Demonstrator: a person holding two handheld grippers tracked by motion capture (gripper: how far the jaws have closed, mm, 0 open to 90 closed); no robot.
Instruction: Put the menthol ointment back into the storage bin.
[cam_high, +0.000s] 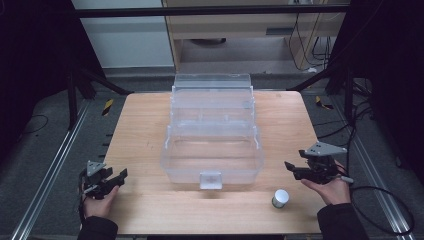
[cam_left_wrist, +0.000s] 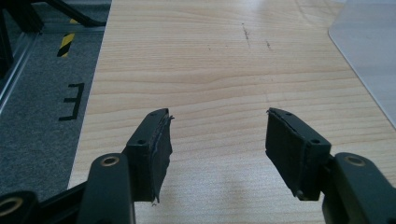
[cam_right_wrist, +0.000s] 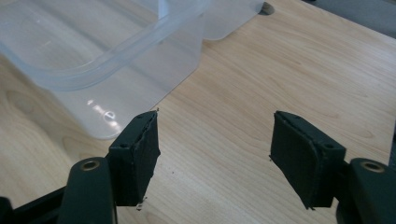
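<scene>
Silver, the small canister (cam_high: 280, 198) stood near the table's (cam_high: 150, 210) front edge, at seven o'clock from our right gripper (cam_high: 295, 170). Both it and our left gripper (cam_high: 117, 178) gaped empty. Beyond stood the clear box (cam_high: 212, 145), bare wood flanking it.

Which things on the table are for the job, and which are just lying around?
For the job, most likely:
clear plastic box, open
small silver cylinder, nearest the right gripper
left gripper and right gripper, both open, holding nothing

Just lying about:
black cables on the floor
yellow-black tape marks
</scene>
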